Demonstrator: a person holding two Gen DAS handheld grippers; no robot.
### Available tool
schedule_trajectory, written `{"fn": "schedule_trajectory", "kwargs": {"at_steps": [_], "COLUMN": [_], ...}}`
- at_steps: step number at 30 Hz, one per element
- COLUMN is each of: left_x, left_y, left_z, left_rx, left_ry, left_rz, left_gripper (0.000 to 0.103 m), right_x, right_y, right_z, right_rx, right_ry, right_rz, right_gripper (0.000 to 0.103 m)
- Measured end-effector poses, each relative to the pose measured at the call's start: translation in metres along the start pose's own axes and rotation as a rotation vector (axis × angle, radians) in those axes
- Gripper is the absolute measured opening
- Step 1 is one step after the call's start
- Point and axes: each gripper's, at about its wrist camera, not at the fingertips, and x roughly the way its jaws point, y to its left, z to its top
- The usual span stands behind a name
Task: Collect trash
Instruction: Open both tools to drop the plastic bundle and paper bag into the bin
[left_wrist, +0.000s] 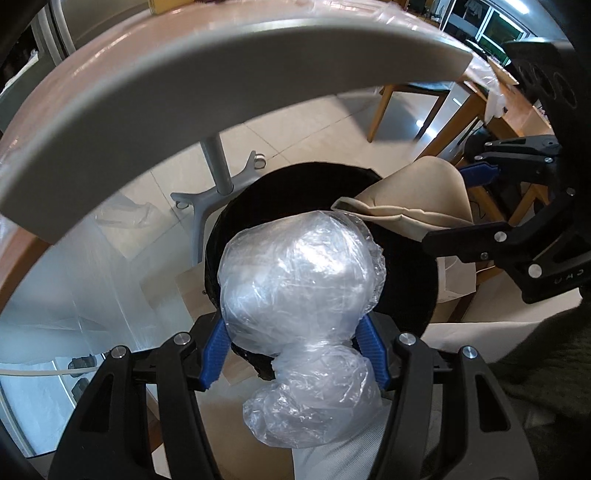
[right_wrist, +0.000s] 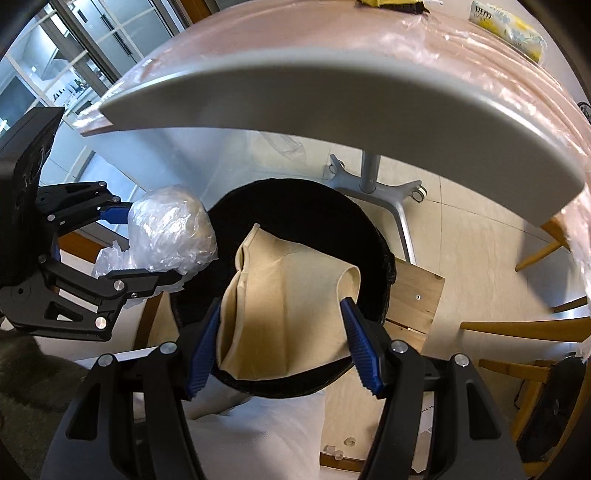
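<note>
Trash is in both grippers and both loads hang over the bin (right_wrist: 295, 199), a round black-lined bin on the floor just under the edge of the counter (right_wrist: 332, 96). The left gripper (left_wrist: 295, 343) has its jaws clamped part-way shut on a wad of clear plastic (left_wrist: 301, 269); the wad bulges well past the blue pads (left_wrist: 216, 350) and a smaller lobe hangs behind them. Seen from the left wrist, the wad sits ahead of the jaws and covers the near rim of the bin, with the dark mouth just beyond it. The right gripper (right_wrist: 282, 345) has its jaws held fairly wide around a folded beige paper (right_wrist: 288, 295), each pad pressing an outer edge; the sheet stands ahead of the jaws, over the bin's mouth.

Judging by this, the step in hand is the drop: carrying is done, release is not. The next move calls for opening each pair of jaws while the load is squarely above the mouth. The plastic looks closer to the rim than the paper, so it may want a small push forward first. Light film could cling to a pad or drift outside the rim.
</note>
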Motion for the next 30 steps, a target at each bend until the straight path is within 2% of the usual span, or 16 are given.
{"fn": "schedule_trajectory", "kwargs": {"at_steps": [14,16,18,21,26,28,30], "left_x": [0.026,0.025,0.024,0.018,-0.016,-0.042,-0.075], "left_y": [0.000,0.004,0.005,0.006,0.008,0.008,0.007], "left_z": [0.009,0.009,0.009,0.007,0.003,0.004,0.012], "left_rx": [-0.005,-0.014,-0.023,-0.029,-0.038,-0.033,-0.013], "left_ry": [0.028,0.026,0.027,0.023,-0.026,-0.068,-0.131], "left_rz": [0.000,-0.014,-0.016,-0.016,0.009,0.005,-0.012], "left_gripper": [0.062,0.071,0.080,0.083,0.083,0.083,0.083], "right_x": [0.015,0.012,0.008,-0.002,-0.043,-0.070,-0.105], "right_y": [0.004,0.001,-0.004,-0.006,-0.002,0.002,0.009], "right_z": [0.004,0.004,0.003,0.002,-0.001,0.001,0.009], "right_rx": [0.018,0.033,0.050,0.052,0.026,0.005,-0.037], "right_ry": [0.012,0.001,-0.006,-0.011,-0.058,-0.104,-0.190], "right_rz": [-0.050,-0.065,-0.067,-0.067,-0.056,-0.037,-0.050], "right_gripper": [0.064,0.068,0.077,0.078,0.078,0.078,0.079]}}
